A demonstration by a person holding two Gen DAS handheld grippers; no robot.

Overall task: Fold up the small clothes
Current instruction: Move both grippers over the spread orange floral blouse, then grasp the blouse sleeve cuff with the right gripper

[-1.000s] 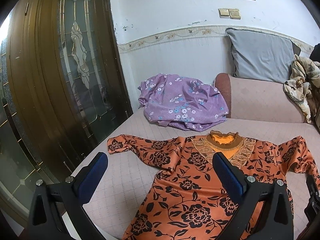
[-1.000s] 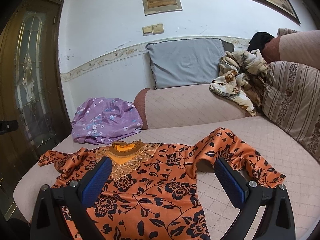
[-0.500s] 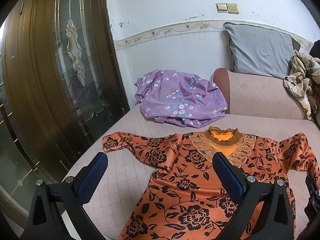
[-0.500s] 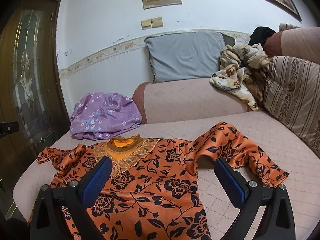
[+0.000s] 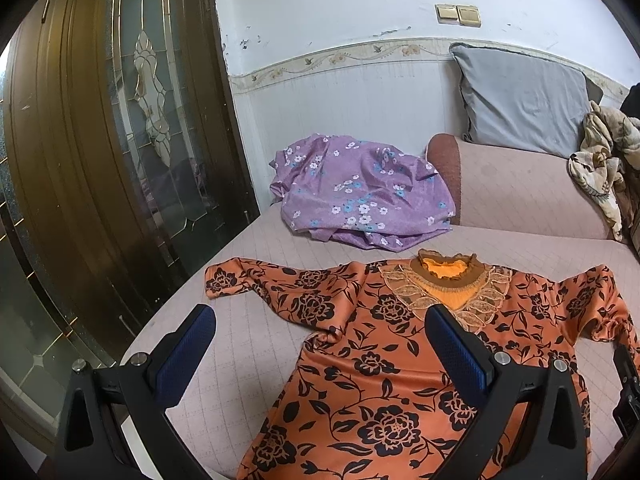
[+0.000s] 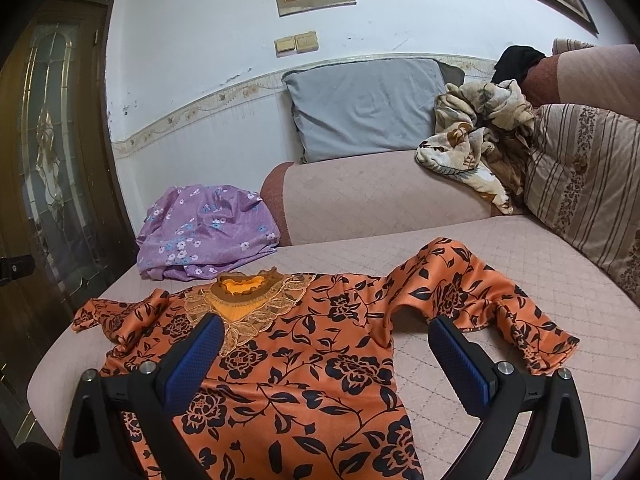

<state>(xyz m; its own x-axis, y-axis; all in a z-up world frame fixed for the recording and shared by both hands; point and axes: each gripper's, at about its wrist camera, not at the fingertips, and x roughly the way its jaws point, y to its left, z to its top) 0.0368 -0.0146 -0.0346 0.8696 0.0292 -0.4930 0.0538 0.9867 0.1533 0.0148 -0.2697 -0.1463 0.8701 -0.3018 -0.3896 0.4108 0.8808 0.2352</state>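
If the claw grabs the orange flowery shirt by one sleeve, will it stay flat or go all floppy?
Probably floppy: the orange shirt is thin cloth, and its sleeve already buckles into humps on the sofa. Its sheen suggests it may be slippery in a claw. It looks light, so the rest would likely dangle and drag.

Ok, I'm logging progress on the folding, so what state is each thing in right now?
Orange top: spread flat on the sofa, unfolded, sleeves out.
Purple cloth: crumpled heap by the sofa arm.
Beige cloth: bunched up on the sofa arm.
Grey pillow: leaning upright against the wall.
Left tongs: open, empty.
Right tongs: open, empty.
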